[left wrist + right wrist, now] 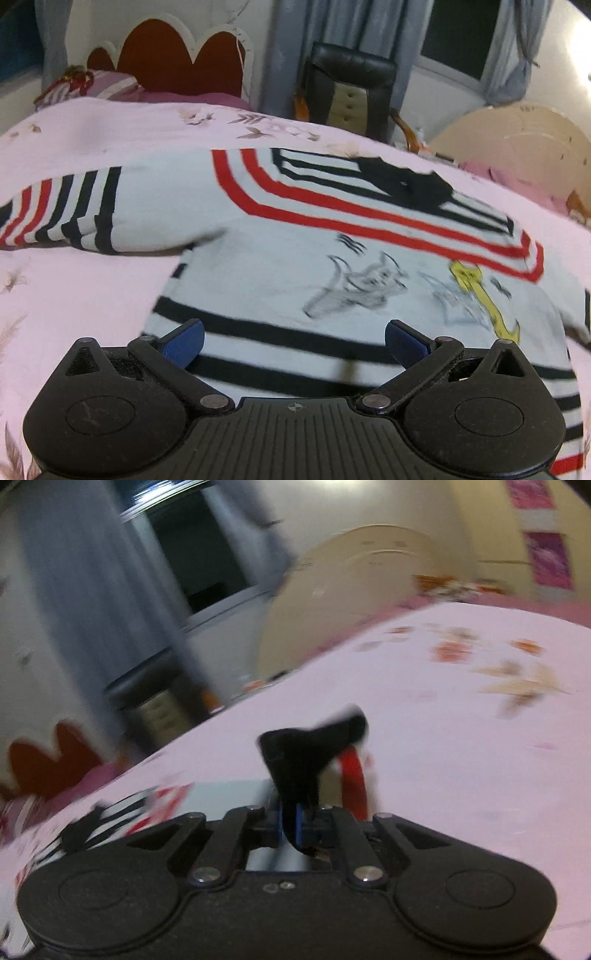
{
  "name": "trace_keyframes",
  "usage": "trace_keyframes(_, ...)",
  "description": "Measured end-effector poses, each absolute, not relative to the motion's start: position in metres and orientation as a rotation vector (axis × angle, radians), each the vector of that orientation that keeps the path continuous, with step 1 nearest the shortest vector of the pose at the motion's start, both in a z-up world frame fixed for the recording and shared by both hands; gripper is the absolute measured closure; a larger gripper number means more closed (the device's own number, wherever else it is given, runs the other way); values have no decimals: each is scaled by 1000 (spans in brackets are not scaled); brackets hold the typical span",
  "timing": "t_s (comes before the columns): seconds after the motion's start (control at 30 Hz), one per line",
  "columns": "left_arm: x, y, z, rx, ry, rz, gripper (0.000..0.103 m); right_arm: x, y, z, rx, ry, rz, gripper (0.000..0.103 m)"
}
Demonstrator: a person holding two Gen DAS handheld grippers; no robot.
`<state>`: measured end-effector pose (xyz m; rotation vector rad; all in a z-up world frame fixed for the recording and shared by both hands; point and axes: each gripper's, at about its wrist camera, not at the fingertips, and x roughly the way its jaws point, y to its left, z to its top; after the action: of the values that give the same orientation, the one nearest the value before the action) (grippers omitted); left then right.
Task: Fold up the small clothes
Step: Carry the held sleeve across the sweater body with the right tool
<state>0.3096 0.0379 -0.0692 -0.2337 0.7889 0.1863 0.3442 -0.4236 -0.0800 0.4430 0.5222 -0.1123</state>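
Note:
A small white sweater (pixel 280 229) with black and red stripes, a grey animal print and a yellow anchor lies on the pink bedspread (pixel 74 295). One sleeve stretches to the left. My left gripper (pixel 293 341) is open, its blue pads (pixel 184 343) spread just above the striped hem. In the right wrist view my right gripper (pixel 291 829) is shut on a black and red edge of the sweater (pixel 295 753), which sticks up between the pads. The rest of the sweater (pixel 122 812) trails blurred at lower left.
A red scalloped headboard (pixel 173 59) and striped pillow (pixel 107 86) stand at the bed's far left. A black chair (pixel 347 88) and grey curtains lie beyond the bed. A beige footboard (pixel 351 590) rises on the right.

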Motion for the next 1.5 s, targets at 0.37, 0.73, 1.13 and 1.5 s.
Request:
trace_keyframes(0.37,319,120,-70,-324,779,143,0,399,-202,-88,277,633,208,96)
trace_keyframes(0.73,338,127,-65,-421,759,7,0,386,-149,-102,201,678,288,63)
trace_keyframes(1.13,447,-4,-116,-605,917,-272,56,319,-260,-80,480,620,94,59)
trace_keyframes(1.5,452,12,-75,-409,768,-202,96,317,-316,-104,746,607,45,53)
